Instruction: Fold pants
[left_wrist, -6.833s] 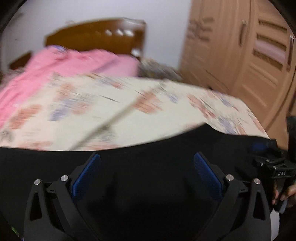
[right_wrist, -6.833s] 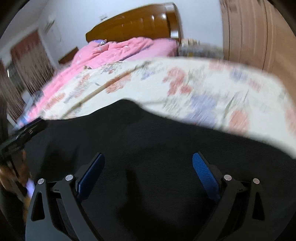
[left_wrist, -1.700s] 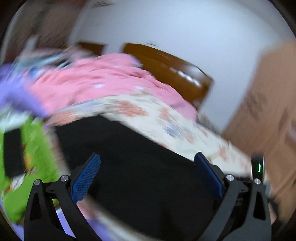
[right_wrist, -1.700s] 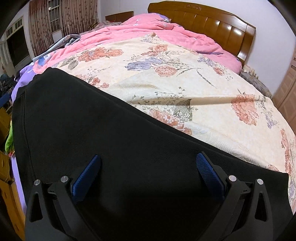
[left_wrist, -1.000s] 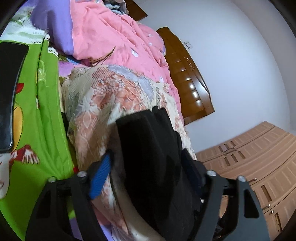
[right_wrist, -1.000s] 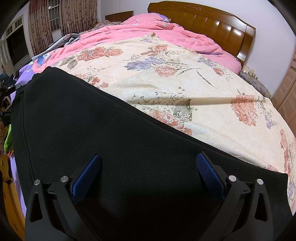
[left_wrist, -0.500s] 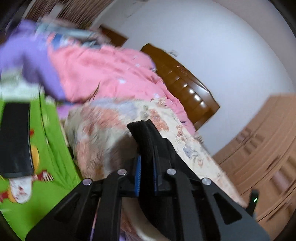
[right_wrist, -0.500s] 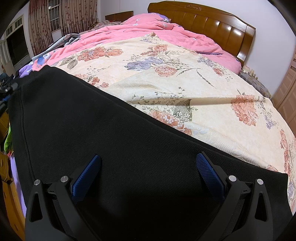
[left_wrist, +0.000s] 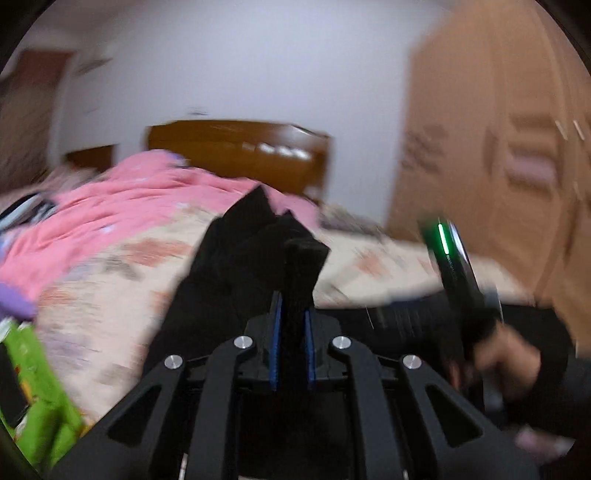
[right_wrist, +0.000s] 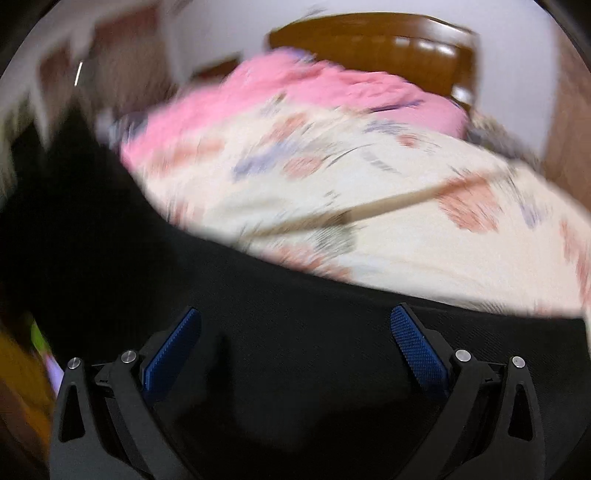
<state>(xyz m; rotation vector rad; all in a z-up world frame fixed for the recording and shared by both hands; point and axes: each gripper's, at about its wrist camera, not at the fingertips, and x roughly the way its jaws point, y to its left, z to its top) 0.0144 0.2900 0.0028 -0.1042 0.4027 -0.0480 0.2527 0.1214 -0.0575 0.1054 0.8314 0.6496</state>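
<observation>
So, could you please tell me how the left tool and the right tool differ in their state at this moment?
The left tool is shut, its blue pads clamped on a bunched edge of the black pants; the right tool is wide open with nothing pinched. The left lifts fabric off the floral bedspread; the right only hovers over flat cloth. Both share black frames and blue pads.

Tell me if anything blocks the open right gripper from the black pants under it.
Nothing visible does. The right gripper hangs open directly over the black pants, only bare fabric between its pads. The left gripper pinches another part.
</observation>
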